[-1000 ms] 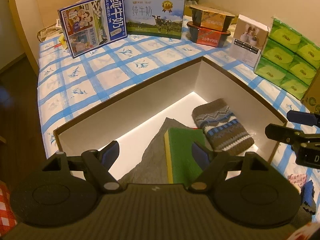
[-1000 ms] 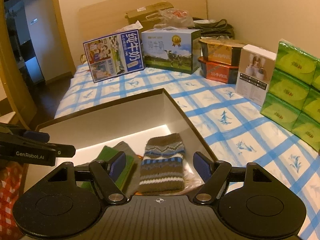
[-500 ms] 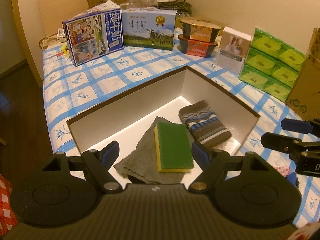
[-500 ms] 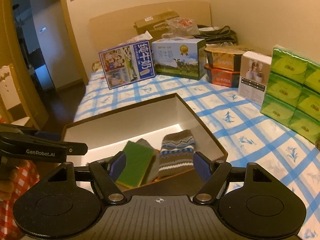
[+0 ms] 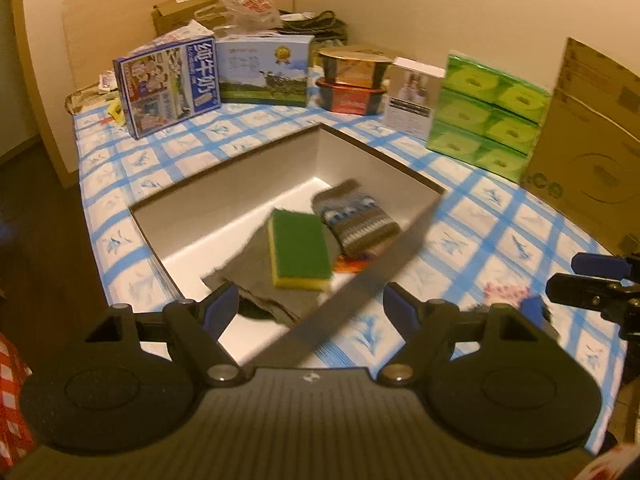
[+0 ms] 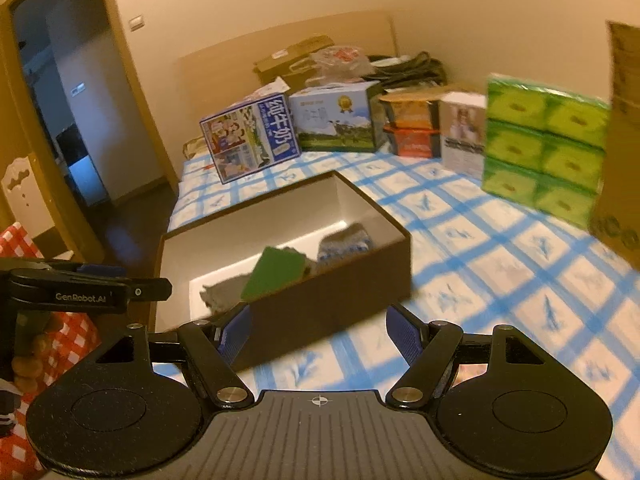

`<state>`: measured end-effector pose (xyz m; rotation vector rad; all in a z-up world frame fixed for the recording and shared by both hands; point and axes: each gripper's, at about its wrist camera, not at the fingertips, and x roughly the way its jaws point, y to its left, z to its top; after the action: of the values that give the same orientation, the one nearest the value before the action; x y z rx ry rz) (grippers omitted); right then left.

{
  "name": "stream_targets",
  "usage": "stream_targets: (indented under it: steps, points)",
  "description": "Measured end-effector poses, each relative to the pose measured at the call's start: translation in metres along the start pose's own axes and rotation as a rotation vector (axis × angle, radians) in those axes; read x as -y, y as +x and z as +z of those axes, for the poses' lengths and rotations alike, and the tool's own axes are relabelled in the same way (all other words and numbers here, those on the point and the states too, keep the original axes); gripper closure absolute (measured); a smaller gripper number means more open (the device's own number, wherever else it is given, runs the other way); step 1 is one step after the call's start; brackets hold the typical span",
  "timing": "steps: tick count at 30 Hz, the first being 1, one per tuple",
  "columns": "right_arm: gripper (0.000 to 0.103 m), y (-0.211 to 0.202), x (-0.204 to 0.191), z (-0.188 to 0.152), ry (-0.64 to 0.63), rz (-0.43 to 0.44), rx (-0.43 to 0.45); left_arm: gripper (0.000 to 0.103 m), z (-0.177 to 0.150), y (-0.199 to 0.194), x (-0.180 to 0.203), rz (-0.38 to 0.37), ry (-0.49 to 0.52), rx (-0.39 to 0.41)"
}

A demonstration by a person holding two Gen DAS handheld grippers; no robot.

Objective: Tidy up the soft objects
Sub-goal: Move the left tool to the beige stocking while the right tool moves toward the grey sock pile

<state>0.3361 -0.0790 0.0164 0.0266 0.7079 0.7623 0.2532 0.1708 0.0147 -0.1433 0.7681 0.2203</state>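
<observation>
A brown box with a white inside sits on the blue checked cloth. In it lie a green and yellow sponge, a grey cloth under the sponge, and a patterned knit piece. The box, sponge and knit piece also show in the right wrist view. My left gripper is open and empty, above the box's near corner. My right gripper is open and empty, in front of the box. A small pink and blue soft item lies on the cloth right of the box.
Milk cartons, stacked food tubs, a white box, green tissue packs and a cardboard box line the far and right sides. A doorway is at left. Red checked fabric is near the left hand.
Both grippers have pulled back and risen away from the box. The box and its contents now look smaller and farther. Both stay open.
</observation>
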Motion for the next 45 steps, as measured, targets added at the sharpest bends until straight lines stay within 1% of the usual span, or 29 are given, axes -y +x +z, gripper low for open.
stream_targets:
  steps: [5, 11, 15, 20, 26, 31, 41, 45]
  points:
    - [0.029, -0.038, 0.013, -0.034, 0.047, -0.037, -0.016, 0.025, -0.029, -0.012, 0.015, -0.043, 0.000, -0.024]
    - [0.029, -0.069, 0.024, -0.071, 0.070, -0.114, -0.051, 0.025, -0.060, -0.016, 0.033, -0.086, 0.008, -0.069]
    - [0.029, -0.083, 0.030, -0.092, 0.108, -0.123, -0.070, 0.025, -0.076, -0.017, 0.044, -0.100, 0.015, -0.092]
    - [0.029, -0.093, 0.034, -0.110, 0.151, -0.132, -0.082, 0.025, -0.095, -0.019, 0.059, -0.119, 0.031, -0.108]
    - [0.029, -0.093, 0.037, -0.126, 0.169, -0.162, -0.111, 0.025, -0.111, -0.013, 0.077, -0.132, 0.081, -0.122]
    - [0.029, -0.090, 0.042, -0.137, 0.194, -0.167, -0.136, 0.025, -0.124, -0.001, 0.091, -0.122, 0.155, -0.130]
    - [0.029, -0.074, 0.054, -0.153, 0.229, -0.200, -0.194, 0.025, -0.143, 0.026, 0.110, -0.173, 0.248, -0.168]
    - [0.029, -0.068, 0.060, -0.160, 0.260, -0.209, -0.217, 0.025, -0.150, 0.038, 0.113, -0.191, 0.264, -0.175]
